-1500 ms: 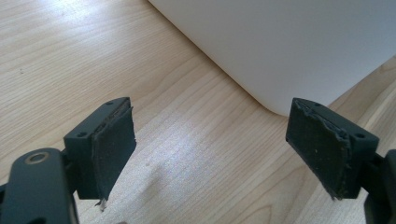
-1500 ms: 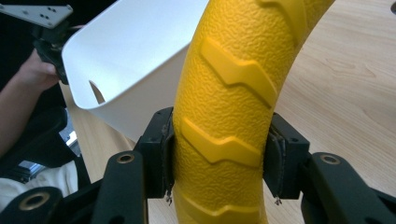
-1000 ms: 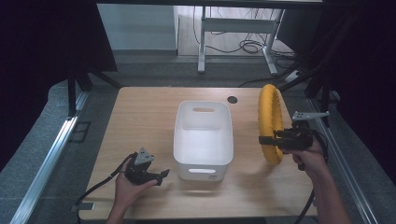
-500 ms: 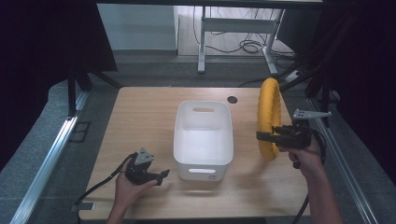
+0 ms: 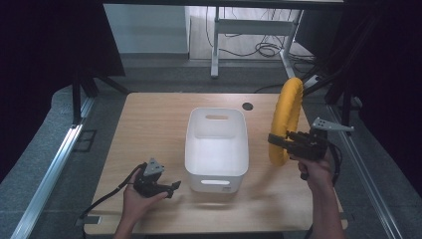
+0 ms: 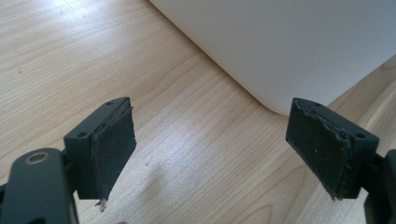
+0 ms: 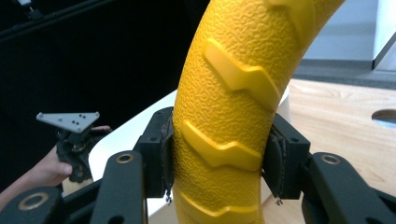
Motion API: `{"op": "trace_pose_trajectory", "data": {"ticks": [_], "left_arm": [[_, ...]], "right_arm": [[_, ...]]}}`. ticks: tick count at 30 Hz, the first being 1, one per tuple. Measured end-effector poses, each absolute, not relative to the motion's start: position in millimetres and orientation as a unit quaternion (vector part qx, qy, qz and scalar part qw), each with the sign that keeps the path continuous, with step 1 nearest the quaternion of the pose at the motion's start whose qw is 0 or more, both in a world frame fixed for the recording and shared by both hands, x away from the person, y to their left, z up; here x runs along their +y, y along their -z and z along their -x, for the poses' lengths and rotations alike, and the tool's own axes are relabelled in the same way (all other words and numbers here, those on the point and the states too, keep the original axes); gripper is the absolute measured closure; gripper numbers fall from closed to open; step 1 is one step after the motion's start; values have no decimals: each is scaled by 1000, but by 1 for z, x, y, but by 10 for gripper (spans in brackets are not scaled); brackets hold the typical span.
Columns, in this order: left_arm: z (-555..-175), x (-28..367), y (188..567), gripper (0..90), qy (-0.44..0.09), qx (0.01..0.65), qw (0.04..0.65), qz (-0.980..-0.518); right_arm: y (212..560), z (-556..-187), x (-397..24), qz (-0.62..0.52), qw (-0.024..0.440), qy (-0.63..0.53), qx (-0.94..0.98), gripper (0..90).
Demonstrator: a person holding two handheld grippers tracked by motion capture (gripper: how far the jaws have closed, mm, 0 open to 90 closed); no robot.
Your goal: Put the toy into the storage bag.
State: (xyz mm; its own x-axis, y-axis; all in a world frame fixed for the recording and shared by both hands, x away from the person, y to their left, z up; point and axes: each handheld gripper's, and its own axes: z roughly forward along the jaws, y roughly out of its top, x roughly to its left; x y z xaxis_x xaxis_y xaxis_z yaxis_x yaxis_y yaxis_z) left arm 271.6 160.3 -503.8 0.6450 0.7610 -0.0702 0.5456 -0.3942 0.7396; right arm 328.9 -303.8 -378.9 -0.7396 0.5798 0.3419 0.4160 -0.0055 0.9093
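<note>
My right gripper [image 7: 217,163] is clamped on the yellow ring [image 7: 243,93]: in the right gripper view both black jaws press against its textured, ridged band from either side, low in the centre of the frame. In the high view that gripper [image 5: 283,142] sits at the right of the frame, held up off the table by my right hand [image 5: 314,169], and the yellow ring [image 5: 286,117] stands on edge above it, rising toward the upper right and clear of the tabletop.

My left gripper [image 6: 210,149] is spread wide with nothing between the jaws; in the left gripper view I see bare wood grain in the gap and the rounded corner of the white bin [image 6: 289,46] across the upper right. In the high view the left gripper [image 5: 171,188] lies low at the lower left of the frame, in my left hand [image 5: 139,196], just beside the bin's near left corner.

The white bin [image 5: 217,172] stands in the middle of the wooden table [image 5: 149,119], open side up, a slot handle in each short wall. A dark round hole [image 5: 247,106] marks the tabletop just beyond the bin's far right corner. In the right gripper view, the left gripper [image 7: 74,140] shows small at the left edge.
</note>
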Motion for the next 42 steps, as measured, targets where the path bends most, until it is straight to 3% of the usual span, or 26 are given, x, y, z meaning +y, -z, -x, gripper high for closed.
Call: {"op": "trace_pose_trajectory", "data": {"ticks": [13, 42], "left_arm": [[-272, 160, 504, 159, -140, 396, 379, -824], [-272, 159, 506, 159, -136, 396, 377, -826]], "right_arm": [[382, -321, -283, -371, 92, -644, 663, 509], [368, -307, -250, -385, 215, -664, 603, 507]]}}
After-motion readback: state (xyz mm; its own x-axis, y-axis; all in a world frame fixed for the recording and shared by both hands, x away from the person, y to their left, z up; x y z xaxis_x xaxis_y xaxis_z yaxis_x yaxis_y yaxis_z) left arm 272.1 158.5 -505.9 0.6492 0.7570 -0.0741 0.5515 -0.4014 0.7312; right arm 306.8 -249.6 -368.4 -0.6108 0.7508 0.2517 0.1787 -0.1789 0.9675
